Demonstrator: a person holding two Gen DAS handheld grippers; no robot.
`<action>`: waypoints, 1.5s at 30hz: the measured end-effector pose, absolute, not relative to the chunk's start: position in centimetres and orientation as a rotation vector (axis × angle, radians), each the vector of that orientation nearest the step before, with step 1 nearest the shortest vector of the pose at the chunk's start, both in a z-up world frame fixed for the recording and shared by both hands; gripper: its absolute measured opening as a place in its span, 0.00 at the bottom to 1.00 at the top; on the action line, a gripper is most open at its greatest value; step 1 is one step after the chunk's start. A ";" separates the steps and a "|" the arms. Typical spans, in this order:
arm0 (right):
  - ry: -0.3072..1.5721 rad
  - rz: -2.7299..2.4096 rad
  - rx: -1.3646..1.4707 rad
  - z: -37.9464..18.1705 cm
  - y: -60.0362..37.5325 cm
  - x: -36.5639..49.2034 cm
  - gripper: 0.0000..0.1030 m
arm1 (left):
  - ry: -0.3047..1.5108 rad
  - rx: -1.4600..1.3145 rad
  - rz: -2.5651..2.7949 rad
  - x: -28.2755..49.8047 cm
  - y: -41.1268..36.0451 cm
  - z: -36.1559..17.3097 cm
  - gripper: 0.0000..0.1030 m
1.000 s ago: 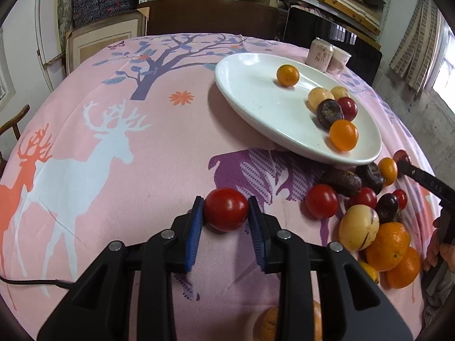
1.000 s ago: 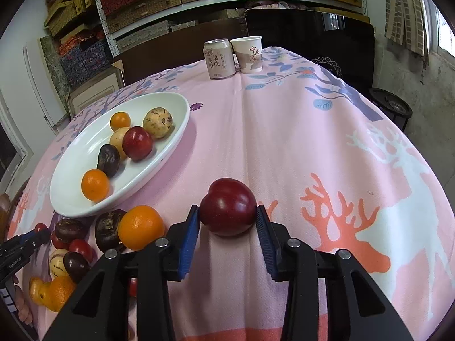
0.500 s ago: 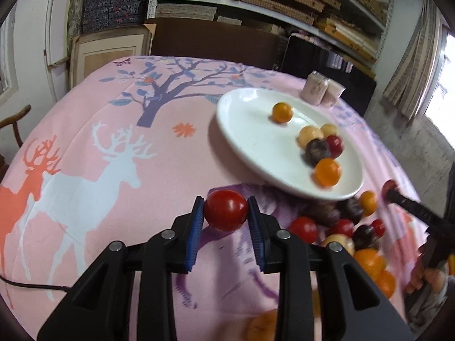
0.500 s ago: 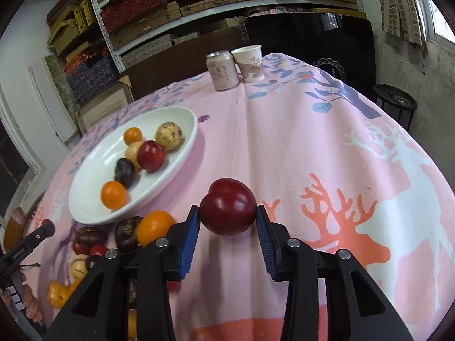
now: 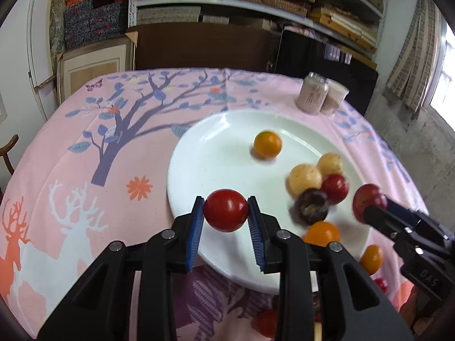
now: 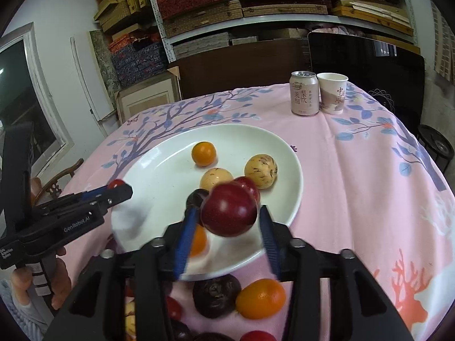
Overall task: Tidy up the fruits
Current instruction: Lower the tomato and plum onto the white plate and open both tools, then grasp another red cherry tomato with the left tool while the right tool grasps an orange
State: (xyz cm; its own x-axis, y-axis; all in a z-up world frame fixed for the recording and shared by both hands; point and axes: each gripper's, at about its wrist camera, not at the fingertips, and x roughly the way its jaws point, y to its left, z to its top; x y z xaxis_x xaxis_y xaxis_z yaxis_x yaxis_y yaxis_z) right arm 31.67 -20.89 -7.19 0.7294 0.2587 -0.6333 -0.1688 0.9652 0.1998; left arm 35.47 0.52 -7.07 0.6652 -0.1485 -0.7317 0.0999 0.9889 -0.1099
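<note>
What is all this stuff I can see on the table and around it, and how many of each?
plate: one, white, centre of the table
fruits on the plate: six, orange, yellow, red and dark purple
loose fruits: several, mixed colours, on the cloth at the plate's near edge
tablecloth: one, pink, tree and deer print
can: one, pink, far edge
paper cup: one, white, beside the can
shelves: stacked boxes, behind
left gripper: shut on red tomato
right gripper: jaws opening, dark red plum between them
</note>
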 end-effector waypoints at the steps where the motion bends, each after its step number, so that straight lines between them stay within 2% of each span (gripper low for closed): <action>1: 0.708 0.222 0.126 -7.0 -21.0 31.6 0.58 | 0.854 -0.067 -0.147 35.7 0.6 -7.4 0.30; 3: 0.647 0.218 0.126 -6.0 -21.5 30.9 0.65 | 0.844 -0.088 -0.150 35.7 1.1 -7.3 0.35; 5: 0.582 0.204 0.135 -5.1 -22.2 29.8 0.75 | 0.814 -0.085 -0.148 35.3 1.3 -6.9 0.51; 9: 0.542 0.153 0.136 -4.9 -23.4 29.3 0.84 | 0.795 -0.066 -0.142 34.2 1.5 -6.7 0.53; 16: 0.574 0.127 0.358 -6.1 -28.2 29.0 0.85 | 0.803 0.001 -0.162 30.3 1.4 -7.1 0.54; 18: 0.577 0.116 0.411 -6.6 -29.2 28.6 0.85 | 0.789 0.013 -0.181 28.5 1.5 -7.2 0.57; 20: 0.589 0.111 0.451 -7.2 -30.1 28.0 0.85 | 0.782 0.004 -0.209 27.2 1.7 -7.4 0.66; 26: 0.593 0.092 0.448 -7.9 -30.5 26.3 0.89 | 0.816 0.063 -0.270 25.4 0.3 -8.6 0.66; 34: 0.631 0.120 0.485 -8.4 -30.6 27.2 0.90 | 0.884 0.109 -0.279 26.2 -0.8 -9.9 0.66; 36: 0.628 0.123 0.487 -8.3 -30.6 27.1 0.90 | 0.888 0.124 -0.273 26.3 -0.9 -10.1 0.69; 39: 0.620 0.119 0.492 -8.3 -30.8 27.1 0.90 | 0.879 0.126 -0.225 26.5 -0.3 -10.0 0.79; 45: 0.635 0.112 0.521 -8.6 -31.3 27.2 0.91 | 0.847 0.061 -0.073 26.4 3.6 -9.1 0.79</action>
